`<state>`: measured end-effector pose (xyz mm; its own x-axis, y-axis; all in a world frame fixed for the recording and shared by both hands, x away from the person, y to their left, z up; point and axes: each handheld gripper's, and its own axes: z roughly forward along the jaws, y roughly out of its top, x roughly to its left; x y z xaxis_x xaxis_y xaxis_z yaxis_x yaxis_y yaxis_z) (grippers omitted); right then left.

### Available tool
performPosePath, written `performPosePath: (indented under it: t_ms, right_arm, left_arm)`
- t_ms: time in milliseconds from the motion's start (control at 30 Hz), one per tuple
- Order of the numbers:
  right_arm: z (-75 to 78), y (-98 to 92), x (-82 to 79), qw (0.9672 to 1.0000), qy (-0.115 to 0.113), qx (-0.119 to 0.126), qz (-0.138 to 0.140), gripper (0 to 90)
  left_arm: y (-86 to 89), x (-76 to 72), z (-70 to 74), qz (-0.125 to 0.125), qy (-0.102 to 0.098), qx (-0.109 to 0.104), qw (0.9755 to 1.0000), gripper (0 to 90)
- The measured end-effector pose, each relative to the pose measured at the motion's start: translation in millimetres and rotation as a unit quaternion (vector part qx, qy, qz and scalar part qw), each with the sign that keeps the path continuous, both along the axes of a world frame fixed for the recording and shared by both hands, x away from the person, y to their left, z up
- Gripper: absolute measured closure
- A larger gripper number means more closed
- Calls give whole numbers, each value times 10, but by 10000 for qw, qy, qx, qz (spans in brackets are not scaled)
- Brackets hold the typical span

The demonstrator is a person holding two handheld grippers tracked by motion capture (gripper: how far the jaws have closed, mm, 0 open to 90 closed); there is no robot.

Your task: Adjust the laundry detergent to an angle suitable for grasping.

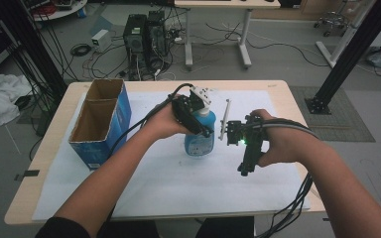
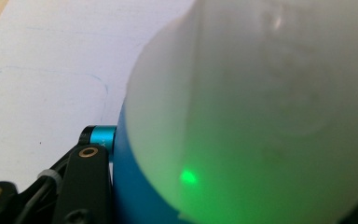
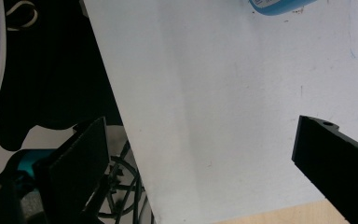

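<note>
While left gripper [image 1: 198, 124] jaws clamp blue bottle [image 1: 200, 139], right gripper [image 1: 246, 166] jaws wide, empty.

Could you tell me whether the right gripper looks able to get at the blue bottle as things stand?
Probably yes. The right gripper hangs beside the blue bottle with its jaws open and only bare white sheet between them. The left gripper clamps the bottle's upper part, so the lower body looks free.
</note>
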<state>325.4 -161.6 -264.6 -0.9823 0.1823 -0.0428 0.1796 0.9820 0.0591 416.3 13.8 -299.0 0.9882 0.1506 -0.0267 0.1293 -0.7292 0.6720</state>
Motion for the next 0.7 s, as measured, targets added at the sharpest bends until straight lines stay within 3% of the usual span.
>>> performPosePath:
  t_ms: [167,700]
  right_arm:
    - [14,14,-15,10000,-13,5,50,33]
    - [33,45,-55,10000,-27,-41,25,33]
  left_arm:
    - [43,-43,38,-123,-10,113,9999,439]
    - [148,-126,95,-549,-84,142,9984,439]
